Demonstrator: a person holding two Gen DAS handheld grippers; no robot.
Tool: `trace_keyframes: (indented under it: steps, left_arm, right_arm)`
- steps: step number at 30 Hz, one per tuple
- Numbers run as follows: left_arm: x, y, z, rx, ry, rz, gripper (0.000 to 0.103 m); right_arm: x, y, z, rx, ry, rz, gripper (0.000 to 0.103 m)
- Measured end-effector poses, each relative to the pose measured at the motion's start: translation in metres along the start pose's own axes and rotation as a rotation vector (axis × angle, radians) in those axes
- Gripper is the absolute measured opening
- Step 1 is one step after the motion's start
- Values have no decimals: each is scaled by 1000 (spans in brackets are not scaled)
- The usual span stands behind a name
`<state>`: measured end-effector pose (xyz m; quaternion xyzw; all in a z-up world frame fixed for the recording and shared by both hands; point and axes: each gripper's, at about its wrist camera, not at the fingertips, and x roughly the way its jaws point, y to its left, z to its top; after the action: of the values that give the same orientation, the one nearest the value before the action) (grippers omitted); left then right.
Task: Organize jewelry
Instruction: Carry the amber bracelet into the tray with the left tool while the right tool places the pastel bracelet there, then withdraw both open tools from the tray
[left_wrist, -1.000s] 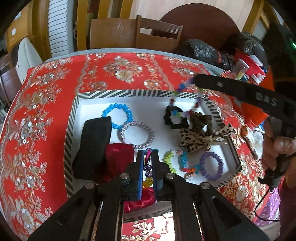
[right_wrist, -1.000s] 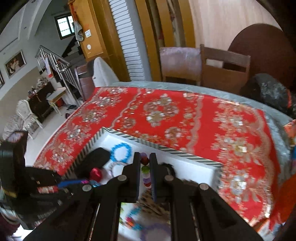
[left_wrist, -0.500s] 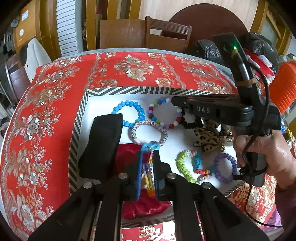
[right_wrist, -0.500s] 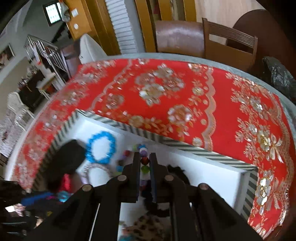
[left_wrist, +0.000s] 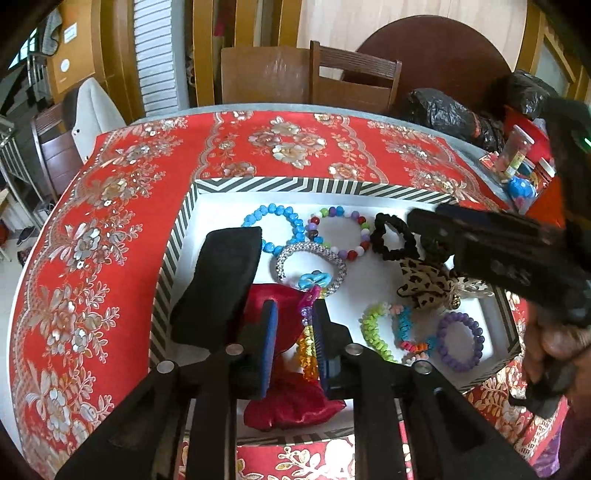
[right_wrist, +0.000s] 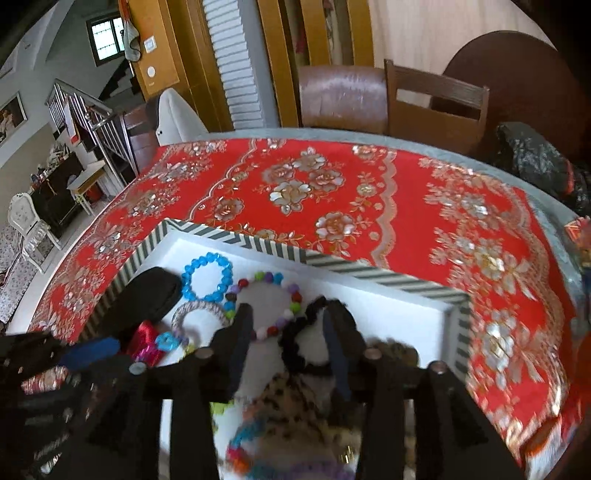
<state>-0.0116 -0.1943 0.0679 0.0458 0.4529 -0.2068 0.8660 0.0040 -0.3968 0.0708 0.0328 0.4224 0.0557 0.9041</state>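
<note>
A striped-rim white tray (left_wrist: 280, 184) on the red tablecloth holds the jewelry. My left gripper (left_wrist: 294, 314) has its jaws partly apart around a rainbow bead strand (left_wrist: 308, 350) with a blue flower charm (left_wrist: 314, 279), over a red pouch (left_wrist: 295, 402). My right gripper (right_wrist: 286, 325) is open and empty above a black scrunchie (right_wrist: 299, 343). The multicolour bead bracelet (left_wrist: 340, 232) lies flat in the tray, also in the right wrist view (right_wrist: 273, 306), next to a blue bead bracelet (left_wrist: 273, 229) and a silver bracelet (left_wrist: 310, 264).
A black pouch (left_wrist: 221, 288) lies at the tray's left. A leopard bow (left_wrist: 428, 280), a green bracelet (left_wrist: 373, 332) and a purple bracelet (left_wrist: 460, 341) lie at the right. Black bags (left_wrist: 443, 110) and bottles (left_wrist: 513, 155) stand far right. Chairs (left_wrist: 314, 74) stand behind the table.
My right gripper opened and let the multicolour bracelet down into the tray, then drew back to the right. My left gripper's jaws widened around the rainbow strand.
</note>
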Motion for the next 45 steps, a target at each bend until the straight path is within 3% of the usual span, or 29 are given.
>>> trace_keyframes:
  steps: [5, 18, 45]
  left_arm:
    - [-12, -6, -5, 2, -42, 27, 23]
    - [-33, -23, -24, 16, -101, 82, 23]
    - [-59, -28, -44, 35, -168, 151, 23]
  right_arm:
    - [-37, -4, -25, 34, -56, -56, 52]
    - [-81, 2, -79, 90, -89, -122, 56]
    - [-95, 27, -101, 71, -115, -133, 61]
